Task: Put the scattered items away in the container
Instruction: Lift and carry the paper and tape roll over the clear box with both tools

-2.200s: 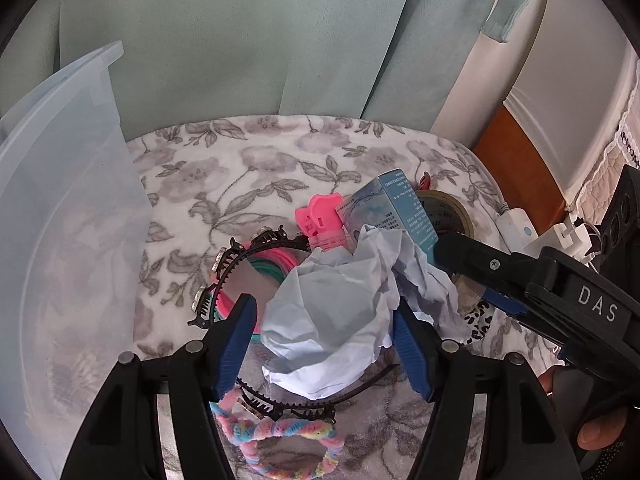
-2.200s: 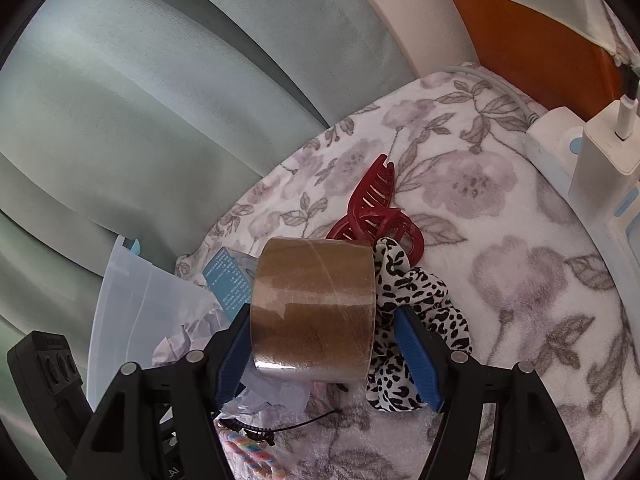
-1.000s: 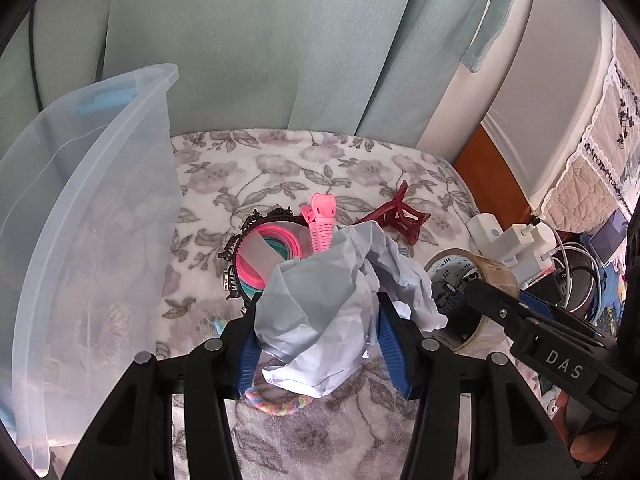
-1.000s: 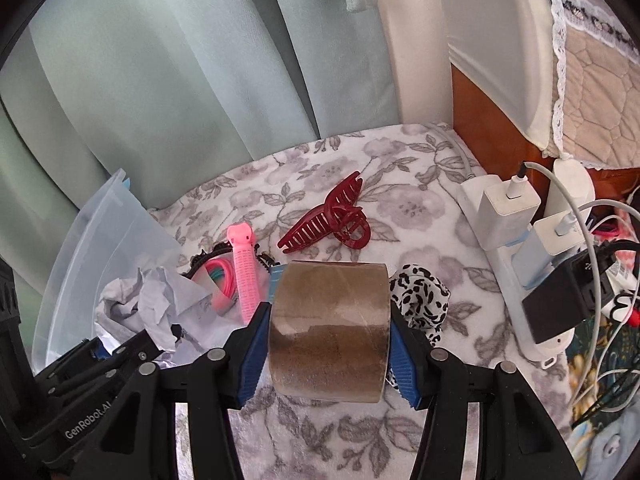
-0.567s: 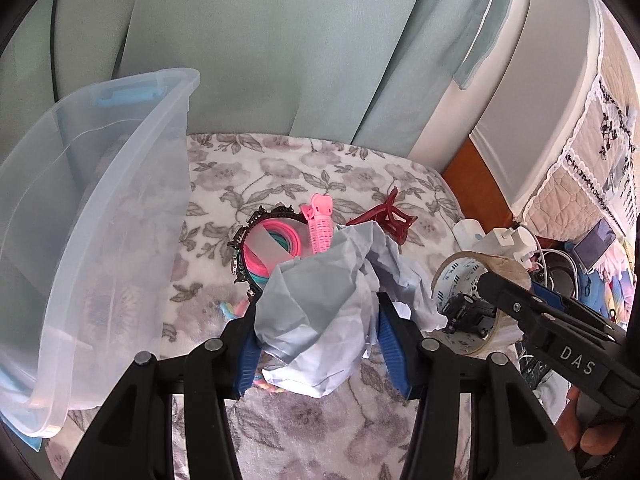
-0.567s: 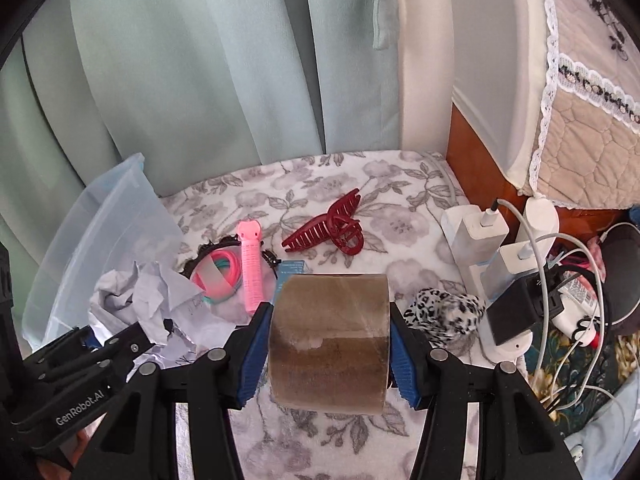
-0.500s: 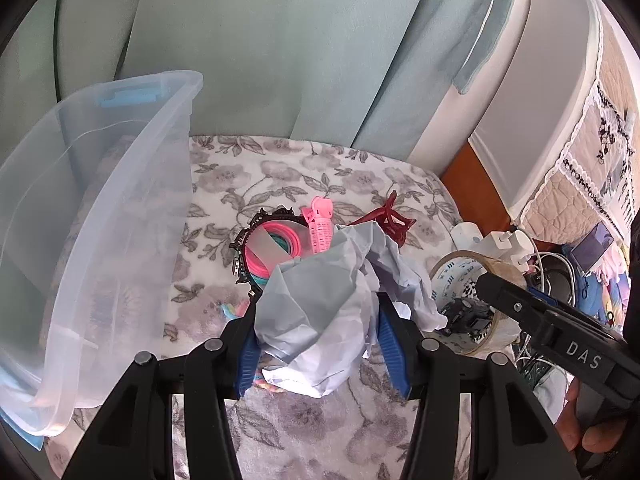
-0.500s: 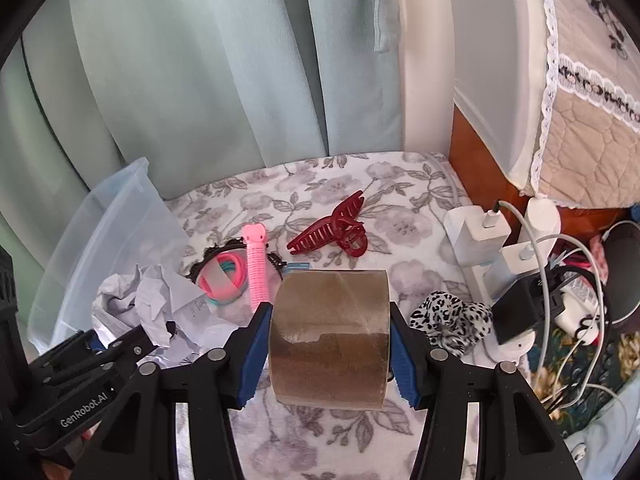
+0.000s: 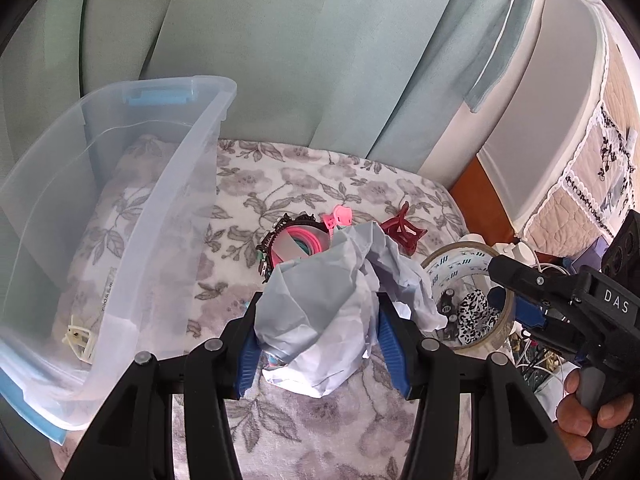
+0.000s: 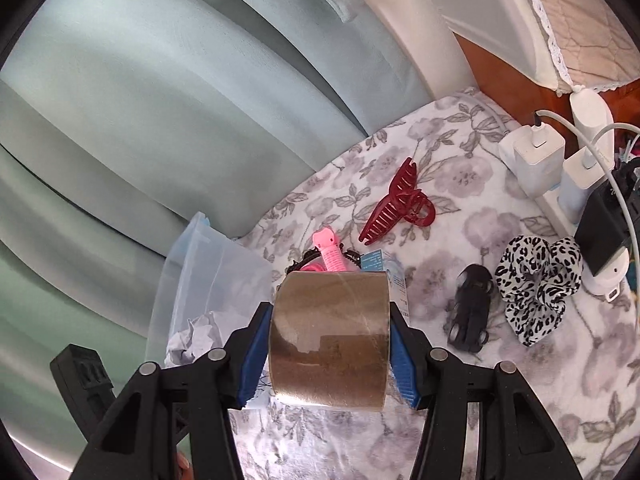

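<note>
My left gripper [image 9: 320, 344] is shut on a crumpled ball of pale paper [image 9: 328, 304], held above the floral cloth, right of the clear plastic bin [image 9: 168, 216]. My right gripper [image 10: 328, 344] is shut on a roll of brown packing tape [image 10: 330, 336], also seen in the left wrist view [image 9: 468, 296]. On the cloth lie a dark red claw clip [image 10: 400, 204], a pink clip [image 10: 330, 250], a black headband with pink bands [image 9: 296, 240], a small blue box [image 10: 384, 268], a black toy car [image 10: 472, 312] and a leopard scrunchie [image 10: 536, 272].
A small cream clip [image 9: 80, 340] lies on the bin's floor. A power strip with white chargers and cables [image 10: 560, 160] runs along the right edge of the cloth. Green curtains [image 9: 280, 60] hang behind. The bed's wooden frame [image 9: 476, 188] is at the far right.
Both grippers have kept their hold and risen and drawn back. The left one has shifted so that more of the bin's inside shows. The right view has tilted left toward the bin.
</note>
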`<act>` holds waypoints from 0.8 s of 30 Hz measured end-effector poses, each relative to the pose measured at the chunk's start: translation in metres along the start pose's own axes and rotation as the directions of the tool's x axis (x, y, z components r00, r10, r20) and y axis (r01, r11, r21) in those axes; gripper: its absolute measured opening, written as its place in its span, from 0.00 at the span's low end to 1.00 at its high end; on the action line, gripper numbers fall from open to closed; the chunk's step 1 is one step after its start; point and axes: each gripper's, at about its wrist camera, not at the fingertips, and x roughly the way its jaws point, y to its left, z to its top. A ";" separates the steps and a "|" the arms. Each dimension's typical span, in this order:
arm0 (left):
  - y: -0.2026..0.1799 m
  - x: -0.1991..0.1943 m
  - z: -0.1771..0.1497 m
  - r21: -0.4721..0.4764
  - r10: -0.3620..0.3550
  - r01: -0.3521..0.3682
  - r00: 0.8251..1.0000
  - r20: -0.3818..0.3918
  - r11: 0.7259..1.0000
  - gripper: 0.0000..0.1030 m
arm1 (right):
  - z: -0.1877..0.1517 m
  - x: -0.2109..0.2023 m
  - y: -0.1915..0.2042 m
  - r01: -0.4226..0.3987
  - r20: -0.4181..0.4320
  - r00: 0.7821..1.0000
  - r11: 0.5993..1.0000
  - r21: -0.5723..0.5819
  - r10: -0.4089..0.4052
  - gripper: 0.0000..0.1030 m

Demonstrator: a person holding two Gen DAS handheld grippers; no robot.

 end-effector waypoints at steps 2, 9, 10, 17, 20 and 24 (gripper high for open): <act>0.001 -0.003 0.001 -0.003 -0.004 0.004 1.000 0.004 1.000 0.53 | 0.001 -0.001 0.004 -0.002 0.004 1.000 1.000 -0.004 0.002 0.56; -0.001 -0.025 0.005 0.008 0.001 -0.001 0.999 0.051 1.000 0.53 | 0.001 -0.012 0.028 0.003 0.039 0.999 0.998 -0.060 -0.001 0.56; -0.001 -0.029 0.005 0.009 0.002 -0.002 0.998 0.059 1.000 0.53 | 0.001 -0.014 0.031 0.001 0.042 0.999 0.998 -0.068 0.002 0.56; 0.003 -0.060 0.008 0.005 0.016 -0.017 0.993 0.117 1.000 0.53 | -0.005 -0.027 0.060 -0.010 0.060 0.998 0.991 -0.131 0.018 0.56; 0.009 -0.072 0.008 -0.010 0.006 -0.005 0.990 0.143 1.000 0.53 | -0.010 -0.030 0.073 -0.007 0.060 0.998 0.986 -0.169 0.017 0.56; 0.015 -0.082 0.010 -0.017 0.023 -0.021 0.988 0.154 1.000 0.53 | -0.017 -0.032 0.091 -0.009 0.060 0.998 0.979 -0.206 0.021 0.56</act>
